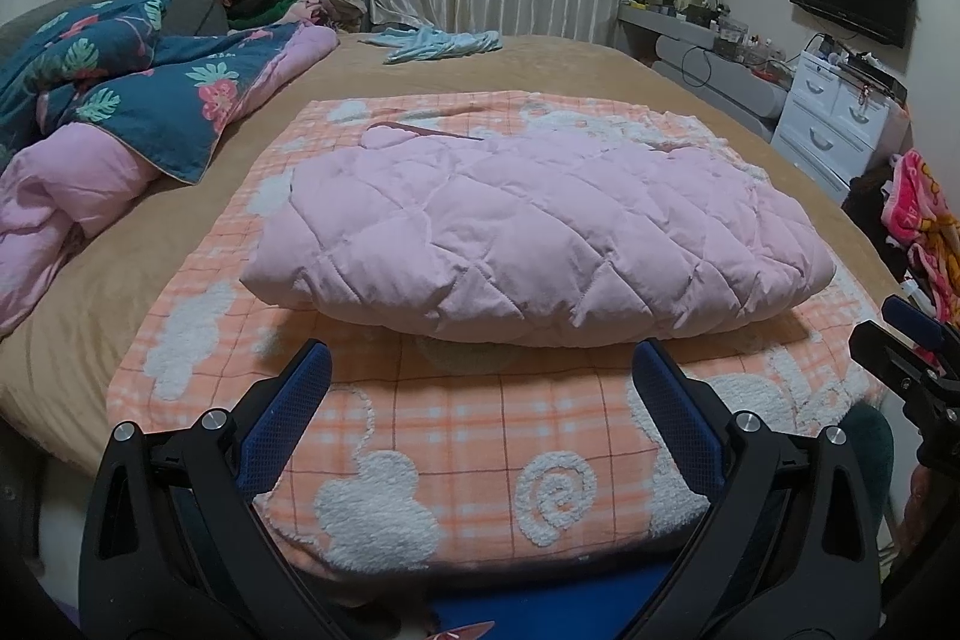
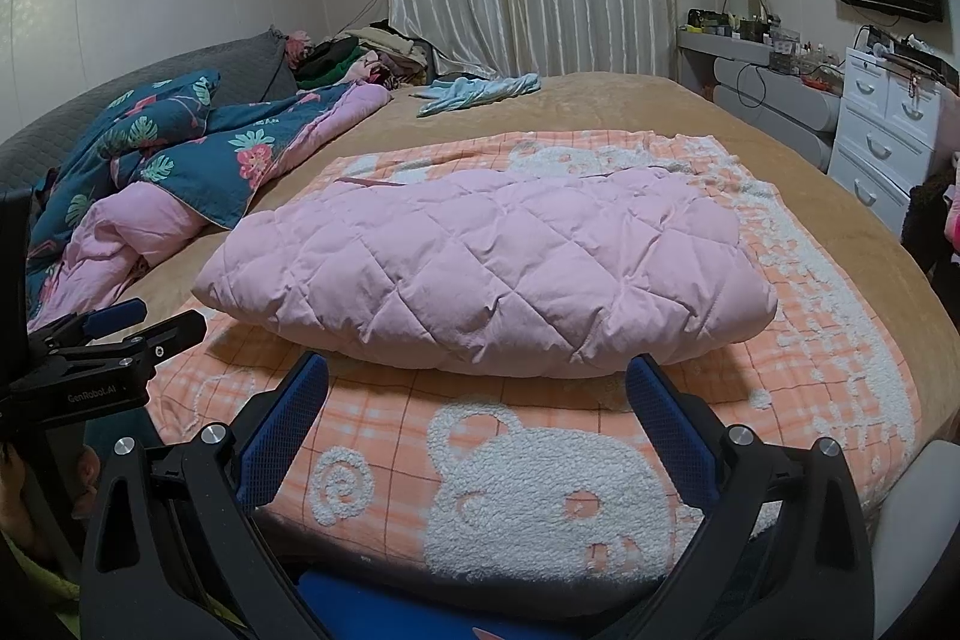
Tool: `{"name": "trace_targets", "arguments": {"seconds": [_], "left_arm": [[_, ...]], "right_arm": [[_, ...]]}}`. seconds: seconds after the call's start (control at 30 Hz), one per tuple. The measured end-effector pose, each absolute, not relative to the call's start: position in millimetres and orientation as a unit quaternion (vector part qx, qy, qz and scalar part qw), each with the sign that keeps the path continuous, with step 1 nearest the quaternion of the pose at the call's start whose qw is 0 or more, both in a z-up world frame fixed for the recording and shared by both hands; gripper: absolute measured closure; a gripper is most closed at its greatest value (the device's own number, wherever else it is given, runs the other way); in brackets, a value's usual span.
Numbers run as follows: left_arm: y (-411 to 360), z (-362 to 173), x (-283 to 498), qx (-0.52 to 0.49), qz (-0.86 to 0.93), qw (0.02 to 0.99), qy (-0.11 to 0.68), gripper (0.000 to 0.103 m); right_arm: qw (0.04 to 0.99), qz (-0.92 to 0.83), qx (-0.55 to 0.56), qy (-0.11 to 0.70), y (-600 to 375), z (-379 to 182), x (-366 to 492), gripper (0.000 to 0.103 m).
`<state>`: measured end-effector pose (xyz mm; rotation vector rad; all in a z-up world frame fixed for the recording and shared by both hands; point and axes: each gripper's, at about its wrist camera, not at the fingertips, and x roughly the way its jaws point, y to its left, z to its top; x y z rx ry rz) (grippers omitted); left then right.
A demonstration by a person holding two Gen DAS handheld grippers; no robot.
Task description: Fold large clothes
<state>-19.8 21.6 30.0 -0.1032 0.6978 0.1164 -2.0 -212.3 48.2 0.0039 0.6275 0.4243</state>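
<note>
The pink jacket [image 1: 534, 232] lay folded on the orange blanket [image 1: 456, 436], its sleeves hidden. The left tool [image 1: 480, 370] and right tool [image 2: 477, 382] were both spread apart, holding nothing.

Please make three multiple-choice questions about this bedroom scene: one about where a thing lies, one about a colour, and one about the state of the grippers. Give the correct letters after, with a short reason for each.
1. Where does the pink quilted jacket lie?
A. on the orange checked blanket
B. on the white drawers
C. on the floor

2. What colour are the pads of the left gripper?
A. red
B. blue
C. yellow

3. How do the left gripper and the right gripper stand?
A. both shut on the jacket
B. one open, one shut
C. both open, holding nothing

Answers:
1. A, the folded jacket rests on the blanket spread over the bed.
2. B, the mesh pads are blue.
3. C, in each wrist view the fingers stand wide apart, short of the jacket.
</note>
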Motion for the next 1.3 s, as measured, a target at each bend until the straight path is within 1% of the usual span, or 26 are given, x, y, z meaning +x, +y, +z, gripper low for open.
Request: {"name": "trace_targets", "arguments": {"seconds": [0.9,1.3], "left_arm": [[18.7,31.4,-21.5,-0.048,0.049,0.939,0.338,0.009],[29.9,18.9,-22.1,-0.049,0.061,0.936,0.343,0.009]], "right_arm": [[0.930,0.202,0.002,0.308,-214.1,46.3,-3.4,0.004],[0.937,0.163,0.003,0.309,-232.0,37.2,-1.6,0.004]]}}
